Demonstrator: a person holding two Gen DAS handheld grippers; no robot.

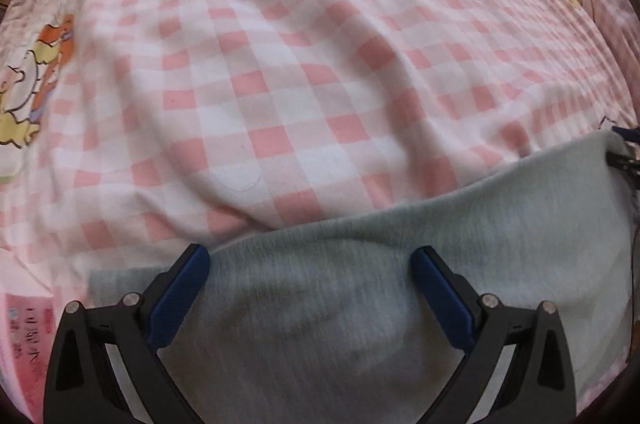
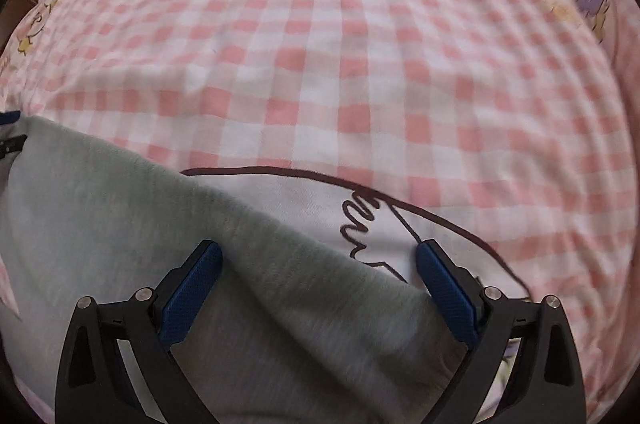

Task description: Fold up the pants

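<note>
Grey pants [image 1: 360, 304] flat on pink checked cartoon-print bedsheet [image 1: 280, 96]

The right gripper [image 2: 318, 260] stands with its jaws spread wide, the blue pads [image 2: 190, 298] apart with grey fabric lying between them. That fabric is the pants [image 2: 120, 224], a pale grey knit spread from the left edge down to the bottom of the view, its upper edge running diagonally toward the right-hand pad. They lie on a bed covered in a pink-and-white checked bedspread [image 2: 360, 64], which bears a white cartoon patch with a dark outline [image 2: 304, 200] just beyond the pants' edge.
</note>
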